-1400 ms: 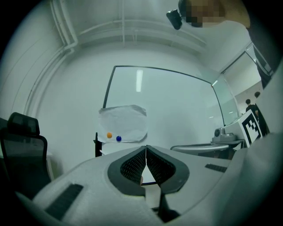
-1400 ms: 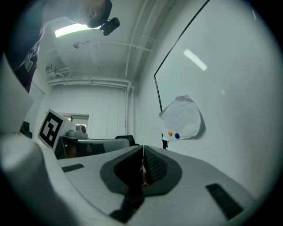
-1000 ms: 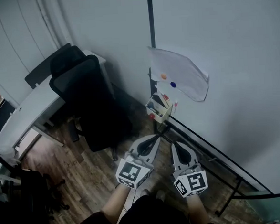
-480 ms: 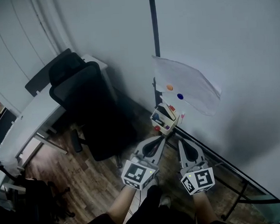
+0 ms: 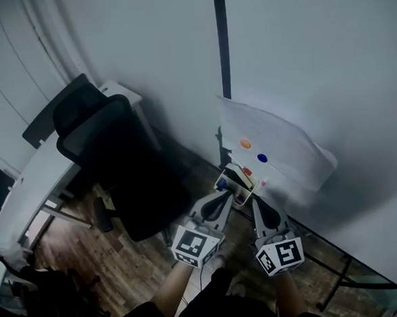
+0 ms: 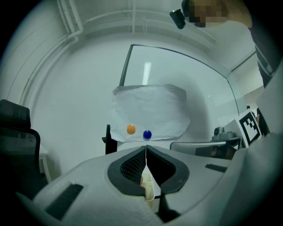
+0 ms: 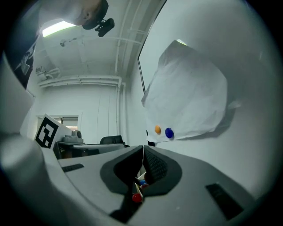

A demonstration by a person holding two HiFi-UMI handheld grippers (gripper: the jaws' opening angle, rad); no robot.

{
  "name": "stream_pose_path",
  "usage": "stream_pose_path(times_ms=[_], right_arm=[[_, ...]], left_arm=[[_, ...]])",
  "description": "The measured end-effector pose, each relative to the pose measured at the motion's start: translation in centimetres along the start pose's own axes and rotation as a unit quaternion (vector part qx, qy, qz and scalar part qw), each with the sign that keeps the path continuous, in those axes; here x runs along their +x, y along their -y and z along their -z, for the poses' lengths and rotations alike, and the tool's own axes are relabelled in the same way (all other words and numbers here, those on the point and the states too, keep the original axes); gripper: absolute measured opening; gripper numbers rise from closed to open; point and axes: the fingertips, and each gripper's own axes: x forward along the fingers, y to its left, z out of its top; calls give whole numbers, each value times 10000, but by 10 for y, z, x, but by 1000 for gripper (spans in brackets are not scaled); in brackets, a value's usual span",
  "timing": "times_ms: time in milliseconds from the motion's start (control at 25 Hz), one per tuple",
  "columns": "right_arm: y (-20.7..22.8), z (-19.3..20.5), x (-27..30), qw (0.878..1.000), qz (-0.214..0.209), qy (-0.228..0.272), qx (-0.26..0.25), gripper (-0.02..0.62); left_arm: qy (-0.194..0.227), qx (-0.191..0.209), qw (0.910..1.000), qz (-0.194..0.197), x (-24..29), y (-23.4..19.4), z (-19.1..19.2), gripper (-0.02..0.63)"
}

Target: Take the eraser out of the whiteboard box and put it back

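- The task is at its very beginning, in my judgement: nothing is taken out of the box yet, and neither claw holds anything.
- The left gripper [image 5: 223,199] has its claw pressed together. In its own view the two dark pads meet along one line and nothing is between them.
- The right gripper [image 5: 255,202] also has its claw pressed together and empty. In the right gripper view the pads touch at the tip.
- The whiteboard box [image 5: 222,185] hangs at the lower left corner of the whiteboard [image 5: 328,77], under a sheet of paper [image 5: 279,149] that is fixed there with an orange magnet [image 5: 245,144] and a blue magnet [image 5: 262,158].
- Both grippers point at this box and their tips are just beside it, side by side. I cannot tell whether they touch it.
- A dark thing [image 5: 239,176] lies inside the box and may be the eraser, but it is too small for me to be sure. A small red thing [image 7: 136,198] also shows there in the right gripper view.
- What is left, as I judge it: spread one claw, pinch the eraser, lift it out of the box, then put it back inside and let go. So the whole task is to be done.
- A black chair [image 5: 128,166] stands to the left, well apart from the box.
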Motion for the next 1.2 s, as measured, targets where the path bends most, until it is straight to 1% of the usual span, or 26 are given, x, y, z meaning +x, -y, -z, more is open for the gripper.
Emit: stream_pose_path(times_ms=[200,560,680,840,1040,1200], right_arm=[[7,8,22,9999,110,-67,27,4],[14,13,45,9990,394,-189,-18,4],[17,17,51,9989,396,-249,-53,5],[21,19,56,9990,347,-294,26,5],[25,19,60,9994,152,-309,-11,3],[31,21,61,9993,128,-340,16,3]], left_arm=[[-75,-107,9999,101,13,-20,9,6],[-235,-330,9986,349,27,-39,21,6],[-312,-354,9982,375,34,-44,26,6],[-500,-379,9968,498,42,-43,31,6],[-604,-264,9970,416,48,-41,35,6],[-857,86,9956,375,56,-49,35,9]])
